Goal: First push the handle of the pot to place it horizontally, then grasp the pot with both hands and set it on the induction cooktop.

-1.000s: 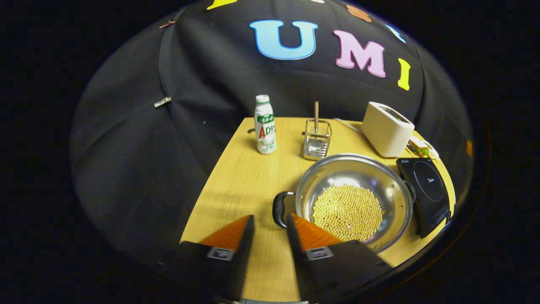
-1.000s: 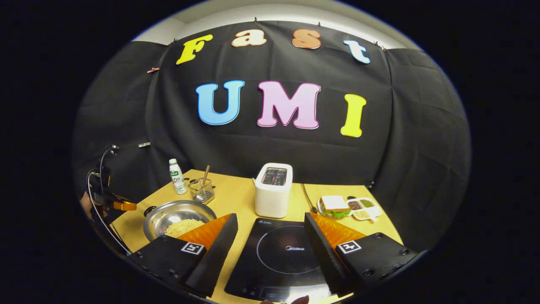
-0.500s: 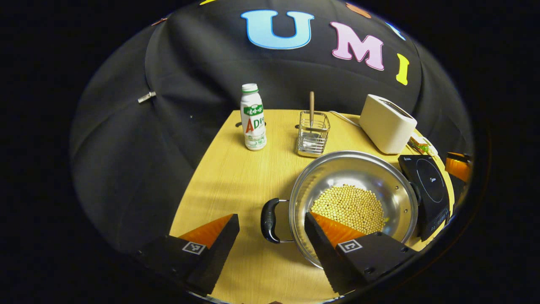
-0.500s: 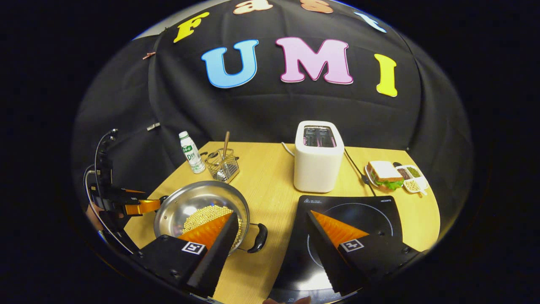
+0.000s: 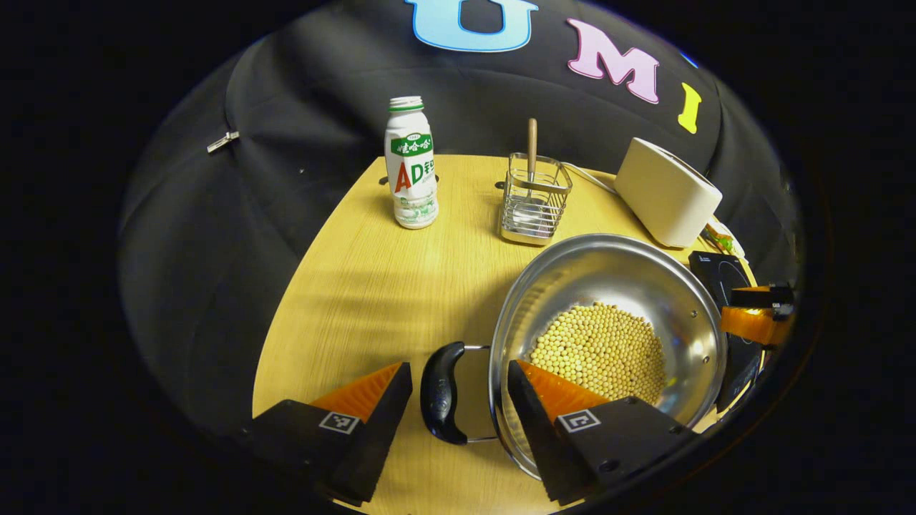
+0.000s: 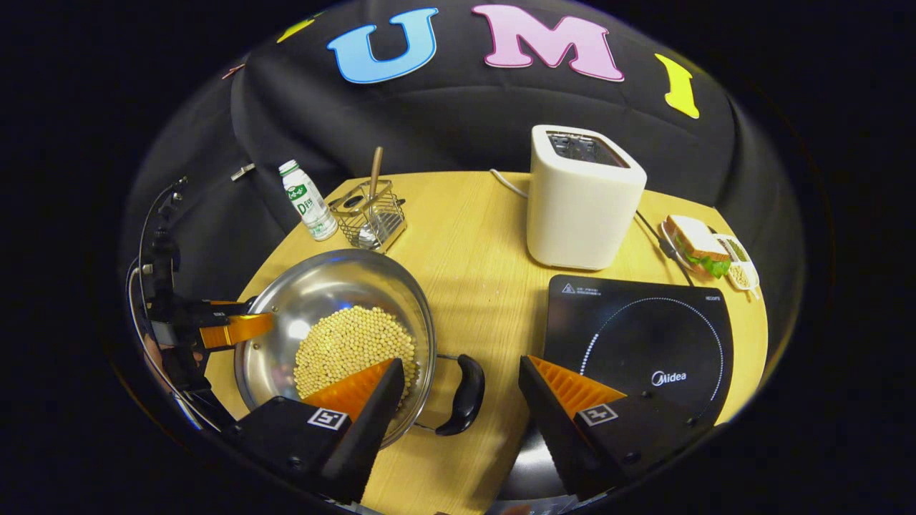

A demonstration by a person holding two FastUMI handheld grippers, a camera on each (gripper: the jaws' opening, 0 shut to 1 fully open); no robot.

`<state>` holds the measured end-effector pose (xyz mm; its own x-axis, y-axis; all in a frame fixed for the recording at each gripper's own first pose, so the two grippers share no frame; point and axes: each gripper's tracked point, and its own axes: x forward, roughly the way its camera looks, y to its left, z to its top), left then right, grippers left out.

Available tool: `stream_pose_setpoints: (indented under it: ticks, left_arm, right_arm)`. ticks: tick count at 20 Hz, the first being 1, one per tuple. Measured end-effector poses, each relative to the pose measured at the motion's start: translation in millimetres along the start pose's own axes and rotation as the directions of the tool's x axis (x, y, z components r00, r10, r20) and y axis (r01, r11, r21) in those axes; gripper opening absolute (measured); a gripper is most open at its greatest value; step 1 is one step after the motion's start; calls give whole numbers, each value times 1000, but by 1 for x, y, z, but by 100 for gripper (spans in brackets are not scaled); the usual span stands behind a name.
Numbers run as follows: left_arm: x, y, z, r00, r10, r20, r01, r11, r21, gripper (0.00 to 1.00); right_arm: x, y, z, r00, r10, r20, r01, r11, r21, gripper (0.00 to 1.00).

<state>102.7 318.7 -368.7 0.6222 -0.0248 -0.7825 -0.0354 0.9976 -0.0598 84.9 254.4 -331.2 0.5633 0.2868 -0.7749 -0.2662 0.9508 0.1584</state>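
With the steel pot [image 6: 336, 325] of soybeans [image 6: 354, 348] left of the induction cooktop [image 6: 644, 343], both grippers [image 5: 458, 397] [image 6: 458, 390] straddle its handles, jaws apart; an uneven lift risks spilling.

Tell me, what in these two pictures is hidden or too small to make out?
- Left gripper view: the flat black induction cooktop is mostly hidden behind the steel pot of yellow beans and the right gripper.
- Right gripper view: the food in the small white divided tray is too small to identify.
- Right gripper view: the tool in the wire basket shows a wooden handle; its working end is unclear.
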Motion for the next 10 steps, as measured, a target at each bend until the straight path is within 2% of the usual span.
stream_pose_setpoints:
  ticks: [3, 5, 8, 9, 10]
  left_arm:
    - [7, -3, 0, 1000, -11, -16, 11, 1000, 10, 80]
    - [12, -5, -1, 1000, -15, -21, 15, 1000, 11, 75]
    - [14, -6, -2, 999, -25, -32, 25, 999, 24, 71]
    - [15, -7, -2, 999, -28, -32, 29, 999, 29, 71]
    - [16, -7, -2, 999, -33, -33, 34, 999, 32, 71]
  right_arm:
    - [13, -1, -5, 999, -16, -33, 16, 1000, 19, 99]
    - [19, -1, -12, 998, -27, -63, 29, 999, 44, 83]
    - [30, 1, -22, 994, -34, -107, 38, 999, 36, 83]
    - [32, 1, -23, 993, -38, -114, 42, 999, 34, 75]
    - [33, 0, -24, 991, -46, -122, 51, 998, 37, 71]
